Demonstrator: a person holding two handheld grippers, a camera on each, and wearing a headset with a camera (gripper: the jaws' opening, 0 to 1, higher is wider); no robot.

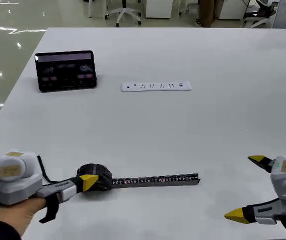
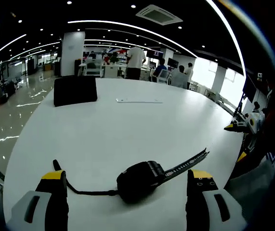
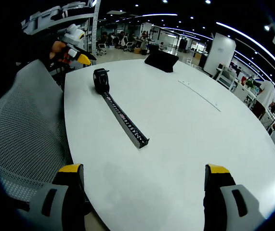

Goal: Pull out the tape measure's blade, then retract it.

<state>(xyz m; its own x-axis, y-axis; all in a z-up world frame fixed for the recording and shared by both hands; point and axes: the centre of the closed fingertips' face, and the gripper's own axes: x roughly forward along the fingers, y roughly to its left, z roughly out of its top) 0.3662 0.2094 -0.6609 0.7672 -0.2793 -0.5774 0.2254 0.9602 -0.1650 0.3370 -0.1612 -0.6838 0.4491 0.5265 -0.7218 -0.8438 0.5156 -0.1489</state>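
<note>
We see left gripper gaping around the round black tape measure (steel blade out); right gripper wide open, holding nothing.

Left tool and right tool, jaws wide apart

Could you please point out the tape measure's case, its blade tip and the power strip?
tape measure case (image 1: 100,176): head view, black housing.
blade tip (image 1: 197,178): head view, end hook.
power strip (image 1: 156,86): head view, its middle.
</note>
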